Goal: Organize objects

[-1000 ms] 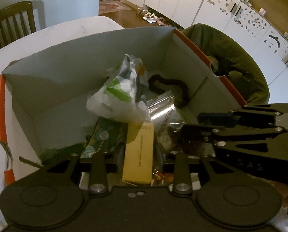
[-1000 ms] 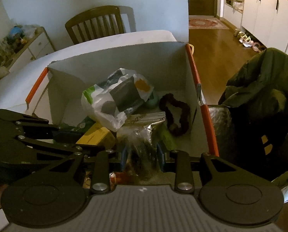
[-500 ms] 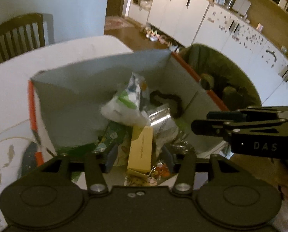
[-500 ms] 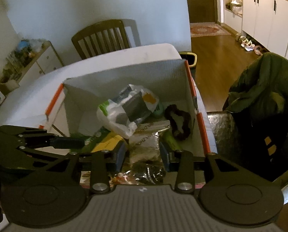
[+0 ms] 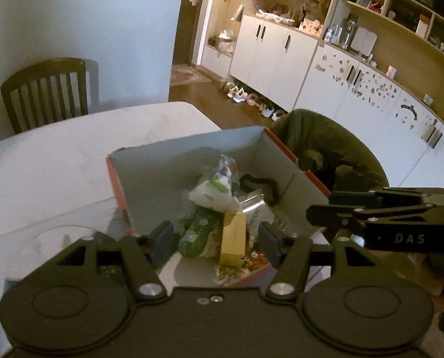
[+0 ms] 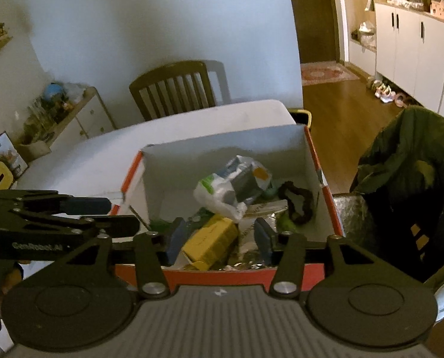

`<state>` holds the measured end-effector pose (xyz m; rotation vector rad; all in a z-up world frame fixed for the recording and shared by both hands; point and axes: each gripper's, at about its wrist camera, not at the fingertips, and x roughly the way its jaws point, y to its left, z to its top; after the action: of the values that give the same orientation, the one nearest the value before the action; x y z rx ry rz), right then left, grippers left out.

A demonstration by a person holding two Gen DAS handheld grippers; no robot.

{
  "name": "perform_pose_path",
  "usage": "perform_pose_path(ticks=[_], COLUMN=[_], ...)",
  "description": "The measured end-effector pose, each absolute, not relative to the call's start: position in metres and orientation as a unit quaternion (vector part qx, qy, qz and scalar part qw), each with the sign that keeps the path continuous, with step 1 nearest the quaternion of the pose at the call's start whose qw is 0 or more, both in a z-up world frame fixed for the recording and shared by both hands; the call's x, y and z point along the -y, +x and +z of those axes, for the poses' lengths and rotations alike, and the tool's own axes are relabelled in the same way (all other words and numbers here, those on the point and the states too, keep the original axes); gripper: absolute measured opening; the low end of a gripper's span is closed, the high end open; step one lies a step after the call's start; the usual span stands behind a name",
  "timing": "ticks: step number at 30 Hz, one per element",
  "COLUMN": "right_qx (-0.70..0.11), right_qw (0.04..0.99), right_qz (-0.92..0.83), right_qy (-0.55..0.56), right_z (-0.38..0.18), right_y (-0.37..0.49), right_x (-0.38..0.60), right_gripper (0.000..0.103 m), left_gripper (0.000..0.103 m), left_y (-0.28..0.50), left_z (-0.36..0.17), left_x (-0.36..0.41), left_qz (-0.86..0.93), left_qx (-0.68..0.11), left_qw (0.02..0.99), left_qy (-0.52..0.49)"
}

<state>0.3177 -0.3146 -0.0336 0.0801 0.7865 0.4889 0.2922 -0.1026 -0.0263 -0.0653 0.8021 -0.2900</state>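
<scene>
The cardboard box (image 6: 222, 155), orange outside and pale grey inside, sits at the centre of both views on the white table (image 5: 72, 155), near its right-hand edge. Everything the task concerns appears to be gathered inside it already. A white plastic bag (image 6: 231, 188) with green and grey print is piled highest, toward the middle. A yellow carton (image 6: 210, 238) lies at an angle against the near wall, and a green printed packet (image 5: 201, 232) rests just beside it. A silver foil pouch (image 5: 254, 205) lies under the bag's edge. A black scrunchie (image 6: 296, 203) sits in the box's right-hand part, close to the side wall. The pile looks loose rather than sorted, so I judge the organizing as mostly collected but not yet tidy.

The left gripper (image 5: 216, 238) hovers above the near rim of the box with its jaws released and nothing between them; the carton and packet seen in the gap lie below, apart from the pads. The right gripper (image 6: 219, 238) also hangs over the near rim, jaws spread wide and empty. Each shows in the other's view at the frame edge, so they flank the box, probably held high to give a clear look at the contents.

Beyond the box, a dark green jacket (image 6: 407, 161) drapes over a seat at the right, and a wooden chair (image 6: 174, 89) stands behind the table.
</scene>
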Motion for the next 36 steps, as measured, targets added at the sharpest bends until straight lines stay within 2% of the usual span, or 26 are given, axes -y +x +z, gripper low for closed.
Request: perform_pose_path(ticks=[7,17,22,29,36], right_qx=[-0.362,-0.329,-0.309,-0.296,-0.281], right_qw=[0.902,0.917,0.924,0.931,0.940], right_qz=[0.230,0.219,0.215,0.201,0.184], right_qy=[0.046,0.054,0.064,0.064,0.066], right_z=[-0.020,-0.007,-0.002,-0.002,-0.001], right_y=[0.288,0.247,0.229,0.208,0.191], right_x=[0.303,0.285,0.280,0.270,0.263], right_gripper=[0.055,0.069,0.083,0.090,0.095], left_gripper=[0.066,0.080,0.086,0.101,0.103], left_y=[0.270,0.238,0.226,0.215,0.203], left_z=[-0.013,0.000,-0.001,-0.002,-0.002], left_x=[0.083,0.062,0.054,0.043,0.036], left_qz=[-0.148,-0.165,-0.169,-0.183,-0.191], left_qx=[-0.371,-0.341,-0.332,-0.325,-0.314], left_qw=[0.916,0.925,0.928,0.928,0.930], left_qy=[-0.030,-0.012,-0.003,-0.006,-0.002])
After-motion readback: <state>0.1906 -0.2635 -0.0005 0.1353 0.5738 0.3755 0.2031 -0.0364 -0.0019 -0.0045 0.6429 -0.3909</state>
